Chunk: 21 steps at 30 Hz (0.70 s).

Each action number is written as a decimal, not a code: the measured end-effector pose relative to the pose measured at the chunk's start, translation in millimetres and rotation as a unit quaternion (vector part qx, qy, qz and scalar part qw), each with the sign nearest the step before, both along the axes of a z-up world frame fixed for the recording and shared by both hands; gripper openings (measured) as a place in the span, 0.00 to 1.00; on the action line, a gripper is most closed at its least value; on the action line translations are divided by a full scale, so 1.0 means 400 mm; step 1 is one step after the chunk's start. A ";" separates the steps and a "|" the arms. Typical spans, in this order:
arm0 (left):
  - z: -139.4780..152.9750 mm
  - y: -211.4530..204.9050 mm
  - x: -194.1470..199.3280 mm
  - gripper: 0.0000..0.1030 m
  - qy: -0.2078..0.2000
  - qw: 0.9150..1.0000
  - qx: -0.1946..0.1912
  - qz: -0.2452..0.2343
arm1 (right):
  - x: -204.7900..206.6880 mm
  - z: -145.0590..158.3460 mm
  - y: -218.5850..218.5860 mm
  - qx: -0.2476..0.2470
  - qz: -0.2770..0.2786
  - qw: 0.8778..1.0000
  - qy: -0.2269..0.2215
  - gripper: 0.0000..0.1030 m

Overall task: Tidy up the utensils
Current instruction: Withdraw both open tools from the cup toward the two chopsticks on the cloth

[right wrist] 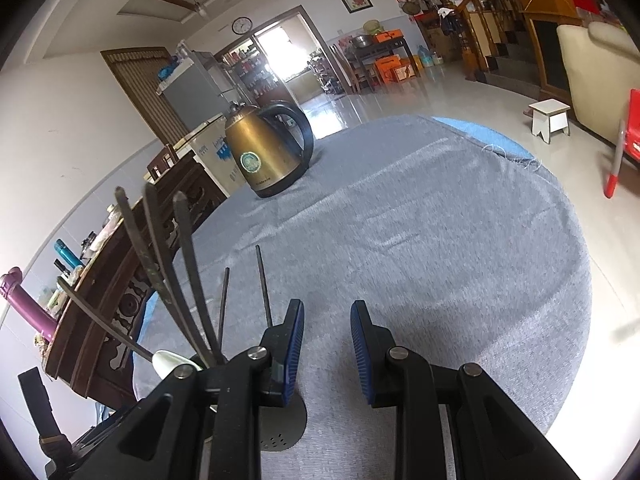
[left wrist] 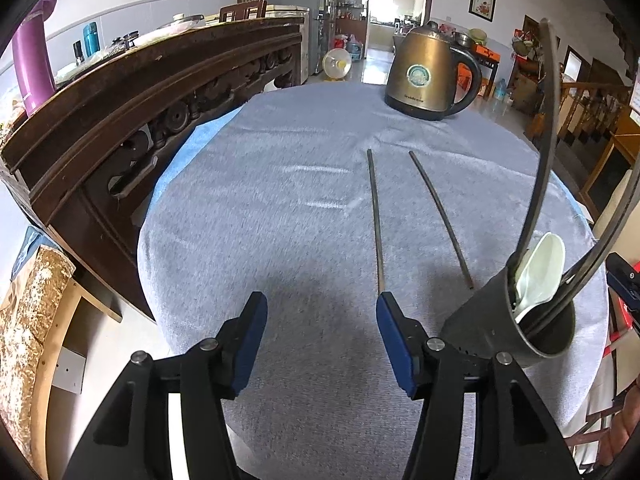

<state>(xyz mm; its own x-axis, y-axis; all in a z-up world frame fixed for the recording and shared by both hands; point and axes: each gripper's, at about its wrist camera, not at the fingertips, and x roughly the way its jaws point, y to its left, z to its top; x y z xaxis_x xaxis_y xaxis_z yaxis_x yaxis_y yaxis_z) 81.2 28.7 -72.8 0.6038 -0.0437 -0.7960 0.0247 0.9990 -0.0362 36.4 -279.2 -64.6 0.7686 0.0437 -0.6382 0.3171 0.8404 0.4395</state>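
Left claw [left wrist: 320, 334]: nearest the lens, pitched down over the desk [left wrist: 280, 208]; blue pads well apart, nothing between them.
Left claw contact: right pad tip sits at the near end of one chopstick [left wrist: 376, 220]; touching or just above, cannot tell.
Right claw [right wrist: 326, 350]: angled down over bare cloth; pads a narrow gap apart, nothing clamped.
Chopsticks: two lie loose on the grey cloth, side by side but apart, the second [left wrist: 440, 216] to the right of the first; both point toward the kettle [left wrist: 430, 74].
Holder [left wrist: 508, 320]: dark cup, just right of the left claw, its mouth tipped toward the lens; carries a white spoon [left wrist: 540, 268] and dark utensil handles.
Holder, right view: mostly hidden behind the right claw's left finger; only a perforated base patch [right wrist: 280, 428], the spoon tip and the handles show.
Handles: upper ends curve out of frame in the left view; type of utensil cannot be made out.
Kettle: upright at the far side of the desk, well apart from the chopsticks.
Person: only a sliver at the left view's lower right edge.
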 end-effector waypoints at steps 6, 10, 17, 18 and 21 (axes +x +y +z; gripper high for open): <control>-0.023 0.007 0.018 0.56 0.013 1.000 0.003 0.006 | 0.013 -0.020 -0.003 0.004 0.001 1.000 0.012 0.26; -0.040 0.009 0.033 0.56 0.022 1.000 0.005 0.009 | 0.023 -0.036 -0.008 0.007 0.000 1.000 0.019 0.26; -0.069 0.011 0.060 0.56 0.038 0.999 0.010 0.014 | 0.041 -0.064 -0.022 0.017 -0.004 0.999 0.035 0.26; -0.073 0.011 0.065 0.56 0.040 0.999 0.012 0.014 | 0.044 -0.069 -0.026 0.018 -0.004 0.999 0.037 0.26; -0.083 0.013 0.074 0.56 0.045 0.999 0.015 0.016 | 0.054 -0.080 -0.032 0.023 -0.006 0.999 0.044 0.26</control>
<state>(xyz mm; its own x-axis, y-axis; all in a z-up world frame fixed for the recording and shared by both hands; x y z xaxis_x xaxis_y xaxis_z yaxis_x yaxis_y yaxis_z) 110.8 33.8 -105.9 0.5298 -0.0018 -0.8481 -0.0087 0.9999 -0.0076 57.8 -292.0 -96.8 0.7108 0.0653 -0.7004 0.3659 0.8161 0.4474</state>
